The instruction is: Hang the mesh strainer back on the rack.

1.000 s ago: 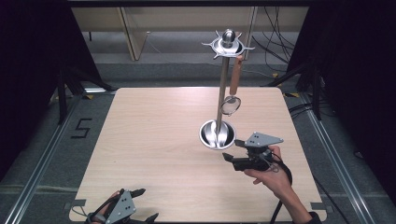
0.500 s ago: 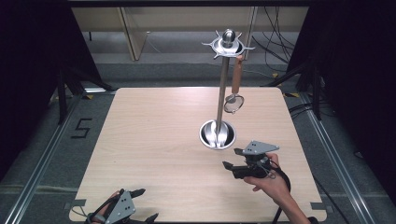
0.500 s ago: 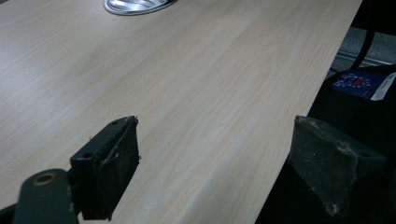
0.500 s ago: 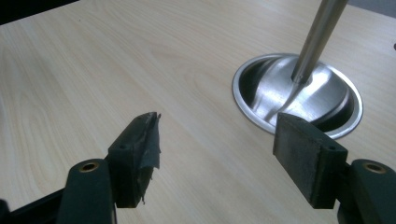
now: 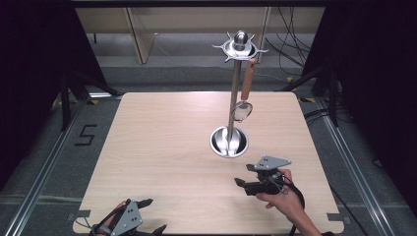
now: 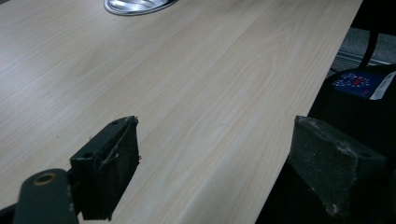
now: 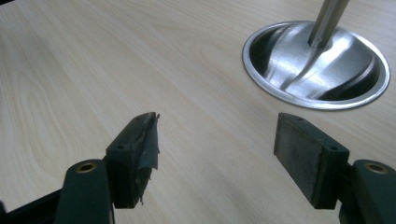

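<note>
Both jaws of the right gripper (image 5: pixel 255 181) stand apart, empty; it has drawn back from the stand's steel base (image 5: pixel 229 142) toward the near edge; the spoon (image 5: pixel 244 96) hangs on its hook, so hanging looks finished; the left gripper (image 5: pixel 129 220) sits open over the table (image 5: pixel 162 147) corner.

The table (image 5: pixel 162 147) is pale wood-grain, smooth and matt. At its 2 o'clock the stand (image 5: pixel 234 93) looks like polished metal, its dished base (image 7: pixel 317 65) glossy and mirror-like, with a brown wooden-looking handle (image 5: pixel 247 81) hanging from it. The right gripper's (image 7: pixel 217 147) black pads (image 7: pixel 299 154) are matt, rough and frayed.
</note>
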Demonstrator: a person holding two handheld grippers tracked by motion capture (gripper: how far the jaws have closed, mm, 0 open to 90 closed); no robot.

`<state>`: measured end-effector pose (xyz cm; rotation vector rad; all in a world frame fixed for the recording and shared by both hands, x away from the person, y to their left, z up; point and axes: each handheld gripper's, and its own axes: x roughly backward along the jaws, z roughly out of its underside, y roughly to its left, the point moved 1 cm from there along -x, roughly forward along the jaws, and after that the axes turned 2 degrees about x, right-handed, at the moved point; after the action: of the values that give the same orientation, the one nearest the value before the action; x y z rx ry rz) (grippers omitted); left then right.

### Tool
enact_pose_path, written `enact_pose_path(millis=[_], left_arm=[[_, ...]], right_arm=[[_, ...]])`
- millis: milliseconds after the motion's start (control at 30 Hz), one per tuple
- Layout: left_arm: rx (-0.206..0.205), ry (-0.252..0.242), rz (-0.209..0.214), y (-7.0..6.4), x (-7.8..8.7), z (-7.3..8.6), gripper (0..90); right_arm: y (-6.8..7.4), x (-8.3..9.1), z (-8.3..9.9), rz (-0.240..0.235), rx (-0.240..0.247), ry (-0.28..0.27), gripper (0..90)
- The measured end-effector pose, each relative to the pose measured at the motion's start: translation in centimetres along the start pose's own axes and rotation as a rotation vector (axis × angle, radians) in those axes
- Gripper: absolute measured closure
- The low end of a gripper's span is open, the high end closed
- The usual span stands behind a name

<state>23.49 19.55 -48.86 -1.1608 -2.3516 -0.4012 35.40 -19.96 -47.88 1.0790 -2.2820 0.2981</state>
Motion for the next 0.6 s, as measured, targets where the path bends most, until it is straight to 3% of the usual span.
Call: enact_pose_path(millis=[100, 133, 300, 367, 400, 500, 533, 600], left_arm=[[0.007, -0.003, 0.000, 0.0, -0.1, 0.0, 15.2], [-0.015, 0.020, -0.003, 0.1, 0.1, 0.0, 15.2], [0.007, -0.002, 0.001, 0.0, -0.1, 0.0, 15.2], [-0.013, 0.018, -0.004, 0.1, 0.1, 0.0, 15.2], [-0.008, 0.013, 0.000, 0.1, 0.0, 0.0, 15.2], [0.008, 0.000, 0.001, -0.1, -0.1, 0.0, 15.2], [-0.016, 0.021, -0.002, 0.1, 0.1, 0.0, 15.2], [-0.016, 0.006, -0.012, 0.1, -0.1, 0.1, 15.2]], right_arm=[[0.2, 0.0, 0.2, -0.005, 0.000, 0.003, 31.4], [0.3, 0.0, 0.3, -0.010, -0.006, -0.005, 31.5], [0.5, 0.3, 0.7, -0.007, -0.008, -0.002, 31.1], [0.5, 0.3, 0.8, -0.027, -0.005, 0.002, 30.8], [0.6, 0.4, 1.0, -0.013, -0.011, -0.005, 30.6], [0.7, 0.6, 1.1, -0.032, -0.016, -0.003, 29.3], [0.8, 0.7, 1.2, -0.042, -0.018, -0.013, 28.6], [0.9, 0.8, 1.3, -0.036, -0.005, -0.029, 28.0]])
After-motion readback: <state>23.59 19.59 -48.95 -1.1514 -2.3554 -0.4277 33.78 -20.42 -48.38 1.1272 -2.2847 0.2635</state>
